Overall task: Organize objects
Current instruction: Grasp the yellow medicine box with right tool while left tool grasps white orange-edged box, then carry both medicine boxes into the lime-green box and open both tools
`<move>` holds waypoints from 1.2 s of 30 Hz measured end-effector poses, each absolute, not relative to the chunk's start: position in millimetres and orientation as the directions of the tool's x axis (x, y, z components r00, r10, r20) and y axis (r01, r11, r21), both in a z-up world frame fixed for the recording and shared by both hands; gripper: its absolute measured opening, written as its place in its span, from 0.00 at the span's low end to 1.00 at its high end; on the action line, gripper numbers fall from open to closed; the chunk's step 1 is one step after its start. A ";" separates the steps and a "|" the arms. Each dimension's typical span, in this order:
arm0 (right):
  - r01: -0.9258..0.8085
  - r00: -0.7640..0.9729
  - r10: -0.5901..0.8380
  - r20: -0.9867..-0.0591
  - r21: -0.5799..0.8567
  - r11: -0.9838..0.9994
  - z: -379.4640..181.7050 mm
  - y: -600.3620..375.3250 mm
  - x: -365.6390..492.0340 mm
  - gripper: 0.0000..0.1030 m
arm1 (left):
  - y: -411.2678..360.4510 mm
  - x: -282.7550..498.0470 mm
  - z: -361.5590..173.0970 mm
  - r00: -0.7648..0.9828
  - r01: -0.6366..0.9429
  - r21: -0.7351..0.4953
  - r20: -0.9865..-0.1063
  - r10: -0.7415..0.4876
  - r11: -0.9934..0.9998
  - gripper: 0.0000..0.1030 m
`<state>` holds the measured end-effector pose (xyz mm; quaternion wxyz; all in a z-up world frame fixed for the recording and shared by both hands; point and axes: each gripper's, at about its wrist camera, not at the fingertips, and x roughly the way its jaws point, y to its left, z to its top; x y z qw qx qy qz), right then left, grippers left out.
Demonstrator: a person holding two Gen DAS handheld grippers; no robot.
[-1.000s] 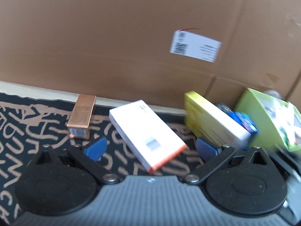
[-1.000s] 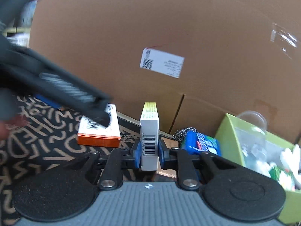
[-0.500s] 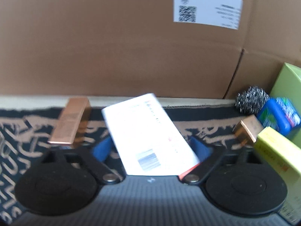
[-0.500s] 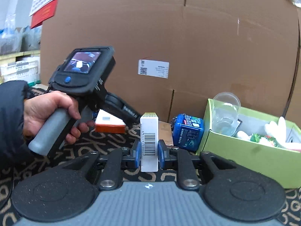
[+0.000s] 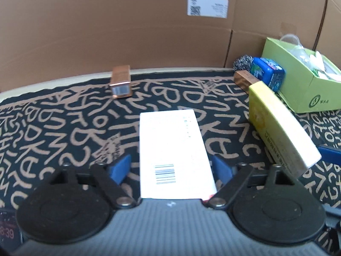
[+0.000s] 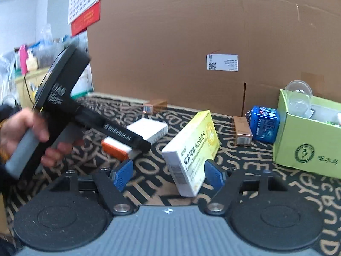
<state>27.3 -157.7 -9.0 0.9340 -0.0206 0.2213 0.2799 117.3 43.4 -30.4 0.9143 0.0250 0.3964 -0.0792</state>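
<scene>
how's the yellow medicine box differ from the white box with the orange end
The yellow and white medicine box is tilted, propped on one corner on the patterned mat; the white box with the orange end lies flat. The yellow one sits between the right gripper's open jaws, the white between the left gripper's. Both are flat cartons with barcodes.

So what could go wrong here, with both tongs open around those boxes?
1. The yellow-and-white medicine box stands tilted between the open right tongs, apparently not gripped; it may topple onto the patterned mat.
2. The left tongs straddle the flat white box with an orange end; its wide face may slip if the pads close unevenly.
3. The two tongs work close together and could bump.
</scene>
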 end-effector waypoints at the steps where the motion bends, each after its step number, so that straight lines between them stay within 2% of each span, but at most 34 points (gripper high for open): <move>1: -0.515 0.749 0.502 -0.431 0.096 0.852 -8.5 -154.4 30.0 0.75 | 46.4 118.1 -29.0 0.675 0.158 -0.018 -0.727 -0.121 0.987 0.83; 7: -0.420 0.750 0.470 -0.464 0.215 0.882 -10.0 -148.6 49.4 0.77 | 56.4 121.3 -28.9 0.671 0.133 -0.053 -0.730 -0.129 0.990 0.86; 12: -0.370 0.738 0.384 -0.555 0.144 0.918 -22.8 -120.0 68.1 0.78 | 57.0 123.7 -31.9 0.672 0.125 -0.052 -0.730 -0.123 0.991 0.86; 14: -0.353 0.736 0.352 -0.578 0.115 0.928 -27.8 -109.2 75.3 0.79 | 54.9 124.6 -32.3 0.672 0.138 -0.051 -0.729 -0.131 0.989 0.78; 16: -0.342 0.743 0.316 -0.590 0.071 0.937 -32.7 -100.5 82.6 0.79 | 52.6 126.3 -31.6 0.671 0.144 -0.054 -0.728 -0.138 0.988 0.76; 21: -0.315 0.761 0.277 -0.587 0.039 0.948 -33.7 -99.4 88.4 0.79 | 47.0 132.8 -31.2 0.685 0.150 -0.024 -0.718 -0.122 0.988 0.81; 22: -0.313 0.762 0.281 -0.584 0.048 0.949 -33.2 -101.6 87.8 0.77 | 46.0 134.5 -32.4 0.683 0.155 -0.019 -0.720 -0.121 0.988 0.78; 23: -0.308 0.765 0.280 -0.580 0.053 0.950 -31.9 -104.0 86.9 0.72 | 45.2 136.0 -34.0 0.677 0.163 -0.022 -0.725 -0.128 0.986 0.67; 24: -0.314 0.762 0.291 -0.578 0.063 0.947 -30.9 -107.3 85.9 0.72 | 44.5 136.4 -35.5 0.671 0.170 -0.025 -0.730 -0.134 0.985 0.66; 30: -0.326 0.777 0.340 -0.529 0.124 0.937 -19.9 -125.4 70.3 0.69 | 42.7 127.2 -29.8 0.672 0.185 -0.036 -0.725 -0.153 0.982 0.65; 36: -0.313 0.841 0.323 -0.435 0.096 0.945 12.3 -160.0 51.6 0.69 | 20.3 116.1 9.8 0.699 0.265 -0.118 -0.660 -0.275 0.957 0.65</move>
